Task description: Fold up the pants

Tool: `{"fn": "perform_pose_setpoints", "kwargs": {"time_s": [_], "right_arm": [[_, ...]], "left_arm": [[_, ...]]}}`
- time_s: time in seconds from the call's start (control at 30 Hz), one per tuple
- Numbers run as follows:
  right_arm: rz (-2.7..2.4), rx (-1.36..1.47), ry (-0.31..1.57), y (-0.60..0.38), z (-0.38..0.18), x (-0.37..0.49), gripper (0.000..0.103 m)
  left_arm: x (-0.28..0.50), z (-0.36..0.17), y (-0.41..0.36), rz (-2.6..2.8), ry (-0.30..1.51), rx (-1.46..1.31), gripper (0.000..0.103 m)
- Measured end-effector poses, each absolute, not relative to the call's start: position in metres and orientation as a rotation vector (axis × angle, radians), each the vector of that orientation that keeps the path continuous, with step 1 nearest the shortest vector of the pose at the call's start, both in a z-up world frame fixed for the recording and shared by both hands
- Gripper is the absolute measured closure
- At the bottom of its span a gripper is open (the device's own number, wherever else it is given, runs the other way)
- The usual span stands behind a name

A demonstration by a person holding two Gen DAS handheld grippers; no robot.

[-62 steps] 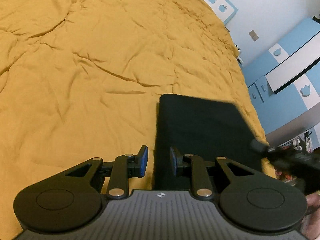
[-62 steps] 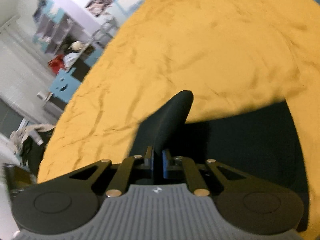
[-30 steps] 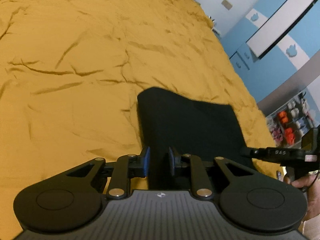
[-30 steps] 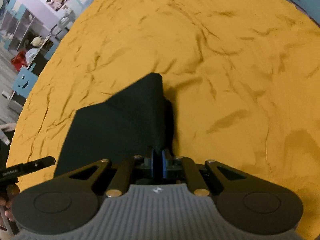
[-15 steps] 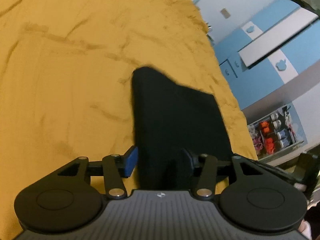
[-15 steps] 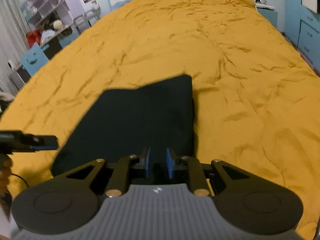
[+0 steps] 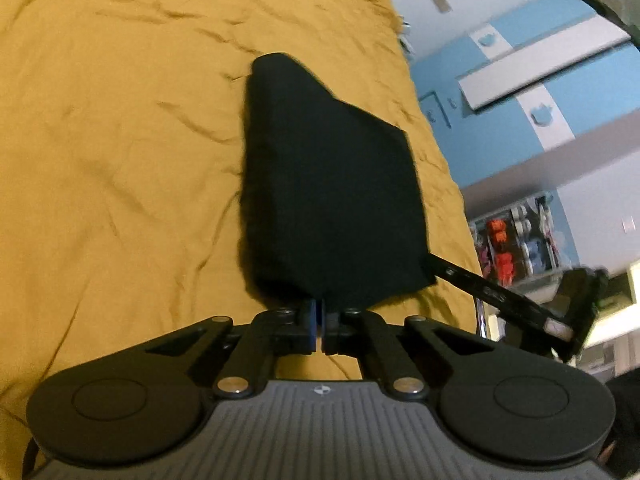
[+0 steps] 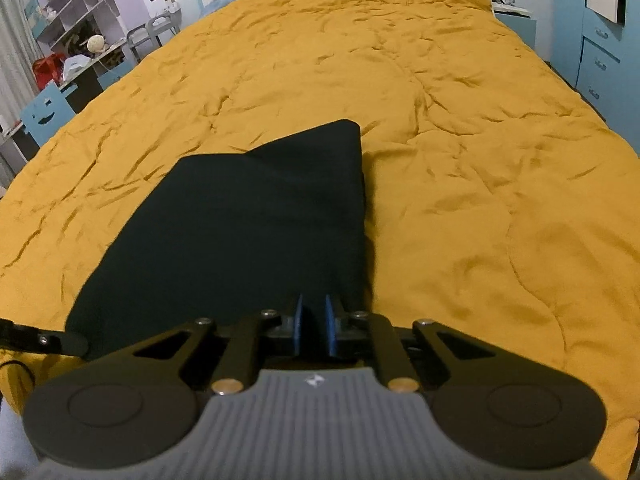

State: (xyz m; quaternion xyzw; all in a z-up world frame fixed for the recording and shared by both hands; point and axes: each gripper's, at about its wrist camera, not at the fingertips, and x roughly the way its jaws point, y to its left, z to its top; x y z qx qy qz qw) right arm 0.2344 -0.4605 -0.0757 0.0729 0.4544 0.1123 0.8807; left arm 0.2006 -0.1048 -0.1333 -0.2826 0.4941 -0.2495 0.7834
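Left wrist view, left claw (image 7: pixel 319 322) closed at pants' (image 7: pixel 328 184) near edge, right claw (image 8: pixel 313 326) slightly parted there

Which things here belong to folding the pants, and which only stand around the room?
For the job:
- black pants
- left tool, closed at the pants' near edge
- right tool, slightly open
- yellow bedspread

Just around:
- blue cabinets
- shelves
- blue chair
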Motion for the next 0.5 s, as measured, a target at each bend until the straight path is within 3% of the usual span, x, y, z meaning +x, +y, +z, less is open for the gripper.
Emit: {"fn": "perform_pose_setpoints", "kwargs": {"time_s": [0.23, 0.33, 0.47, 0.5], "right_arm": [[0.229, 0.156, 0.943, -0.463, -0.075, 0.232, 0.099], [0.228, 0.156, 0.942, -0.463, -0.074, 0.231, 0.099], [0.226, 0.16, 0.942, -0.463, -0.073, 0.23, 0.099], [0.226, 0.16, 0.944, -0.463, -0.073, 0.229, 0.099]], "left_arm": [[0.179, -0.107, -0.115, -0.514, 0.999, -0.22, 0.098], [0.174, -0.104, -0.126, -0.47, 0.966, -0.025, 0.086], [0.17, -0.109, -0.152, -0.448, 0.894, 0.19, 0.081], [0.17, -0.111, -0.158, -0.461, 0.89, 0.219, 0.075]]}}
